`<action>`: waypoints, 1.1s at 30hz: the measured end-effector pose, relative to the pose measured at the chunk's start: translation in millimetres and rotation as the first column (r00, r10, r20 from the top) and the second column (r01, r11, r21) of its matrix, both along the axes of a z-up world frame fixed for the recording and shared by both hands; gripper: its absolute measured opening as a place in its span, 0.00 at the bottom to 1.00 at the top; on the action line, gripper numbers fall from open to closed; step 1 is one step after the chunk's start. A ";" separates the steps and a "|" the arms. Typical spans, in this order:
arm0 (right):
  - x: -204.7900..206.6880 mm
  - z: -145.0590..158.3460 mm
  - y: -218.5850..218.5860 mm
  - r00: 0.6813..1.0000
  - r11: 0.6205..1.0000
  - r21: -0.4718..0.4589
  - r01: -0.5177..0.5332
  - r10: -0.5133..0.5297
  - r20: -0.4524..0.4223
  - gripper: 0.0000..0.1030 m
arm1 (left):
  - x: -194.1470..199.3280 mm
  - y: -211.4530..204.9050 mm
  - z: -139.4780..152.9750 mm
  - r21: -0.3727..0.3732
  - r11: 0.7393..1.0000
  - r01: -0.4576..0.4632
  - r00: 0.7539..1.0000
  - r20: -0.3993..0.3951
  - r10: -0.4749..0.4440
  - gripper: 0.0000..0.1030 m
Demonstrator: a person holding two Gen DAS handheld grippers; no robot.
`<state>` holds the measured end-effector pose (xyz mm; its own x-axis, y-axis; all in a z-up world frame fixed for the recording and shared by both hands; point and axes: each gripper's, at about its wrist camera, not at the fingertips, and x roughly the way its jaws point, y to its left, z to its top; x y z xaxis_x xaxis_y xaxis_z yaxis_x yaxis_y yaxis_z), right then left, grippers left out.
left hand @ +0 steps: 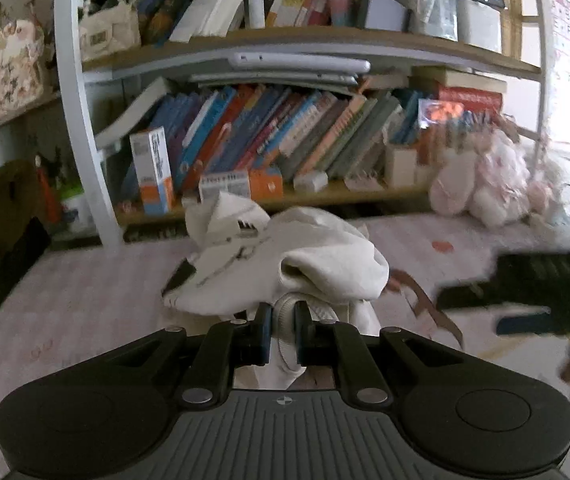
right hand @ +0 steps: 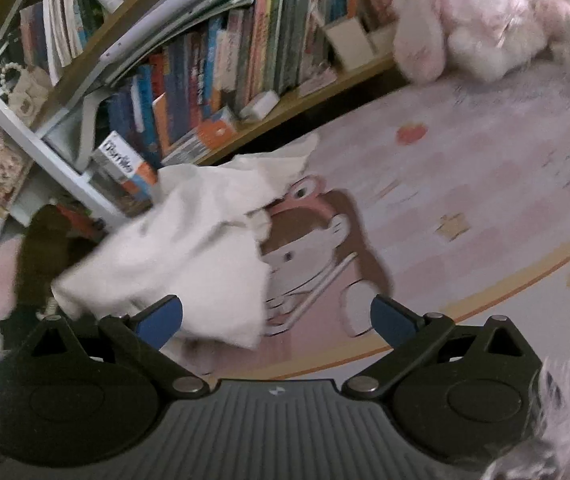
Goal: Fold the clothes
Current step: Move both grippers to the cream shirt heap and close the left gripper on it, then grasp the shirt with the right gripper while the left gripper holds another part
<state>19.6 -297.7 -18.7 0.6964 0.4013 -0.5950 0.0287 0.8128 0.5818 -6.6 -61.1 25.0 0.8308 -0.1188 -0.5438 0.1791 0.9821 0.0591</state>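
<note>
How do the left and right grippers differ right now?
The left gripper is shut, its jaws pinched on a ribbed edge of the cream garment; the right gripper stands wide open and holds nothing. The garment bunches directly ahead of the left gripper, but lies toward the right gripper's left finger. Both are black with blue pads and point down at the pink mat.

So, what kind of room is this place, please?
Probably a child's bedroom or playroom: a white-framed wooden bookshelf crammed with colourful books, a fluffy pink plush toy, and a pale pink cartoon-printed mat.
</note>
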 end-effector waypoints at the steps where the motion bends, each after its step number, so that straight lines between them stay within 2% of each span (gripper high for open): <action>1: -0.1 -0.4 4.5 1.000 1.000 0.015 -0.010 0.010 -0.003 0.99 | -5.2 2.7 -1.5 -0.015 1.000 -0.002 1.000 -0.012 0.002 0.10; 7: 0.3 -8.0 27.5 0.997 0.987 0.147 -0.062 0.068 -0.038 0.99 | -25.6 15.6 -3.6 -0.078 0.997 0.021 0.999 -0.049 -0.025 0.10; 11: 1.1 -10.3 38.2 0.996 0.980 0.194 -0.054 0.067 -0.059 0.98 | -33.9 14.8 -6.7 -0.053 0.997 0.065 0.996 -0.065 -0.068 0.10; 14: 3.6 -8.9 46.2 0.996 0.978 0.201 -0.063 0.075 -0.055 0.89 | -39.2 13.5 -9.5 -0.043 0.993 0.109 0.990 -0.084 -0.112 0.10; 17: 6.0 -8.8 54.4 0.994 0.977 0.199 -0.074 0.088 -0.062 0.75 | -43.1 14.4 -9.7 -0.041 0.989 0.139 0.986 -0.083 -0.142 0.10; 19: 6.6 -9.4 58.7 0.993 0.974 0.210 -0.090 0.105 -0.059 0.54 | -41.8 18.2 -10.1 -0.052 0.988 0.143 0.985 -0.093 -0.147 0.10; 20: 7.1 -9.8 60.9 0.991 0.971 0.217 -0.103 0.118 -0.059 0.49 | -40.8 20.3 -11.0 -0.058 0.988 0.143 0.984 -0.098 -0.148 0.10; 23: 6.7 -5.7 66.8 0.989 0.969 0.209 -0.130 0.142 -0.040 0.26 | -37.9 23.2 -12.4 -0.063 0.987 0.149 0.982 -0.109 -0.155 0.11; 24: 5.9 -2.6 67.9 0.989 0.970 0.199 -0.138 0.145 -0.022 0.12 | -37.0 23.6 -12.9 -0.061 0.987 0.151 0.981 -0.113 -0.157 0.11; 26: 3.6 5.1 68.7 0.989 0.972 0.181 -0.148 0.147 0.020 0.09 | -34.4 23.4 -15.1 -0.047 0.988 0.146 0.980 -0.128 -0.150 0.16; 28: 1.2 15.2 66.2 0.986 0.969 0.191 -0.155 0.140 0.086 0.08 | -31.7 22.6 -18.7 -0.030 0.989 0.143 0.978 -0.146 -0.146 0.28; 30: 0.2 30.3 64.0 0.977 0.964 0.204 -0.170 0.138 0.160 0.07 | -31.7 22.3 -21.2 -0.013 0.990 0.142 0.980 -0.137 -0.142 0.62; 32: 1.5 46.8 63.9 0.965 0.962 0.196 -0.189 0.146 0.218 0.07 | -31.8 22.0 -23.7 0.005 0.990 0.141 0.982 -0.128 -0.139 0.78; 33: 2.3 54.4 64.3 0.959 0.962 0.190 -0.197 0.149 0.241 0.07 | -31.8 21.6 -24.9 0.018 0.989 0.144 0.983 -0.121 -0.140 0.82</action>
<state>21.9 -233.3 35.7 0.7099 0.6261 -0.3225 -0.2508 0.6526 0.7150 -38.4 -39.5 0.1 0.7354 -0.2151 -0.6426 0.3239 0.9445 0.0544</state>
